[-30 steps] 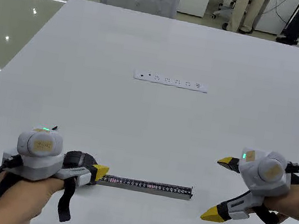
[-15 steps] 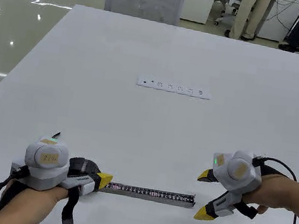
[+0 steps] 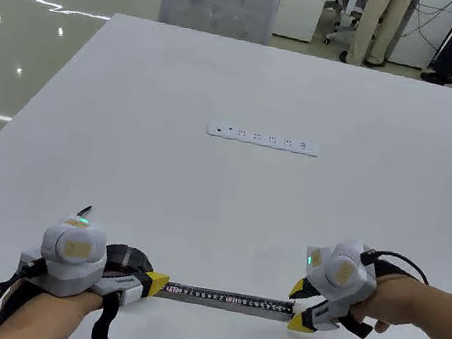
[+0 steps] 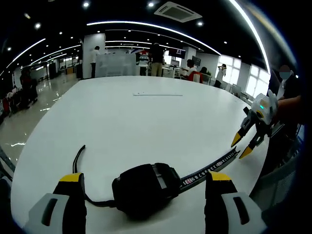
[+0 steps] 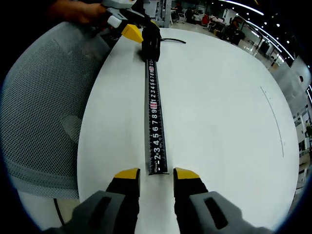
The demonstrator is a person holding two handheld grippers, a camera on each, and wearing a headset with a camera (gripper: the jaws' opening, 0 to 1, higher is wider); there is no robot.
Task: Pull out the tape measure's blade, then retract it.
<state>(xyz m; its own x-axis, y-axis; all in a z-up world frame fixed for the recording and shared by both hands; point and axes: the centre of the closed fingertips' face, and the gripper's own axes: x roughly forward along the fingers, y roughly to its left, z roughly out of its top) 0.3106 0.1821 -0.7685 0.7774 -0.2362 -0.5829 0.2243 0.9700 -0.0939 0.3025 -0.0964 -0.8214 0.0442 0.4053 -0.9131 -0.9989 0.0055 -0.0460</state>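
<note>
While the left gripper (image 4: 146, 177) straddles the tape measure case (image 4: 144, 191) wide-jawed, likely to brace it, the right gripper (image 5: 157, 174), narrowly parted, flanks the blade (image 5: 154, 112) tip, poised to pinch.

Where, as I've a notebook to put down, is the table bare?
Bare: the table stretch between power strip and blade, and beyond the strip to the far edge. Crowded: the near edge, where left tool, tape measure case, blade and right tool line up.

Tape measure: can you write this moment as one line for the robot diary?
left gripper: open, jaws either side of case | right gripper: open, jaws either side of blade tip | blade: out, flat on table
</note>
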